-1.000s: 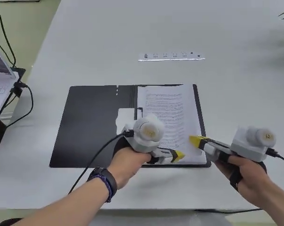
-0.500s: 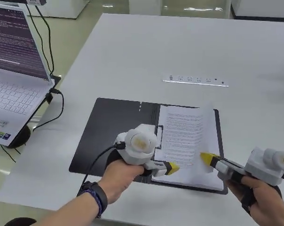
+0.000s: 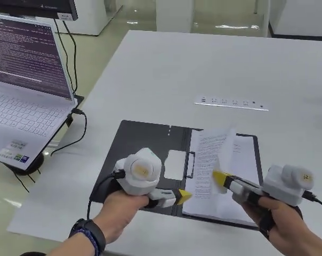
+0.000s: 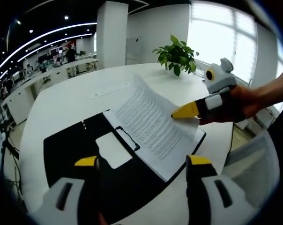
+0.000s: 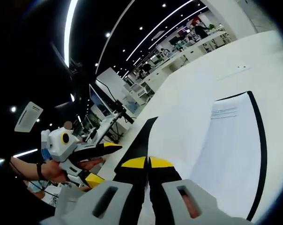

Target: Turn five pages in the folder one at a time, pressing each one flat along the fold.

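- Print on the page (image 3: 210,154): too small for me to read.
- The laptop (image 3: 22,80) is cut off at the head view's left edge.
- My left gripper (image 3: 183,196) hides part of the near edge of the folder (image 3: 139,144).

White table (image 3: 166,69). Left, beside the table's edge: open laptop (image 3: 27,90), its screen lit with lines of text. A black cable (image 3: 86,128) loops down from the laptop's right side. Far centre: socket strip (image 3: 233,103) set flat in the tabletop. Far right: leafy green potted plant (image 4: 176,55).
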Available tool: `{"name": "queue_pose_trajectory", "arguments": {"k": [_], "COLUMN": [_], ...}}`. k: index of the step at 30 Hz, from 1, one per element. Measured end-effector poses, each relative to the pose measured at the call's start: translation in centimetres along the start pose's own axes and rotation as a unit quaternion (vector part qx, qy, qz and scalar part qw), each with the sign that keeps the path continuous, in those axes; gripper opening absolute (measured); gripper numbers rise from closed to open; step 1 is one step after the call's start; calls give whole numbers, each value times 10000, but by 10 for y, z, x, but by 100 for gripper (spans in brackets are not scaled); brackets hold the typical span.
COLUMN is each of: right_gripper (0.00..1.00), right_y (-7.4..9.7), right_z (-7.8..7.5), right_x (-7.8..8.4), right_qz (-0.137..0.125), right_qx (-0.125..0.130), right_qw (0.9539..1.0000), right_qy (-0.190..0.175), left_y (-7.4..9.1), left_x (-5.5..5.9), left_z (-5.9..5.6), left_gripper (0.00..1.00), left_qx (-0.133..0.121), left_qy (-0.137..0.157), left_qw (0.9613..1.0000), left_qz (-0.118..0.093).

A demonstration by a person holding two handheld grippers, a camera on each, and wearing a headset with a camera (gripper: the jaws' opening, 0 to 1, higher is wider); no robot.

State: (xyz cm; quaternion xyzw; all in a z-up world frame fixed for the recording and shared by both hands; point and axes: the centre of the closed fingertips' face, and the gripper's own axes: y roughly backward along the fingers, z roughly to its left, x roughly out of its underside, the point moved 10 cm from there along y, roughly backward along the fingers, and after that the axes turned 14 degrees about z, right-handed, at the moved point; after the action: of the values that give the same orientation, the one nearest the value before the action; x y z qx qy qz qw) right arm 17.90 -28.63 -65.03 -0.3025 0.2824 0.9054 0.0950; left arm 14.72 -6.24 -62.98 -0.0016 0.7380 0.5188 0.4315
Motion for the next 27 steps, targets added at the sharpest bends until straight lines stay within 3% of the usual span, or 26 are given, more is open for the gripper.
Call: {"name": "queue_pose_trajectory", "arguments": {"k": [9,20,27], "right_gripper": [0,0,0], "right_y": [-25,-44,-57], "right_z": [20,32,42], "right_x": [-3,-3,-4], "right_qz": [127,208,274], "right_qx": [-200,-306,-367], "right_qw": [9996,9992,9988], "right_qy": [144,169,187], "left_y": [19,42,53], "left_x": [17,35,45], "left_z": [13,31,36], "left_gripper": [76,76,77], "left_qx": [-131,-316,-410], "left_qy": [179,375,527], "left_qw": [9997,9987,9975], "left_qz": [-79,-157,-221]}}
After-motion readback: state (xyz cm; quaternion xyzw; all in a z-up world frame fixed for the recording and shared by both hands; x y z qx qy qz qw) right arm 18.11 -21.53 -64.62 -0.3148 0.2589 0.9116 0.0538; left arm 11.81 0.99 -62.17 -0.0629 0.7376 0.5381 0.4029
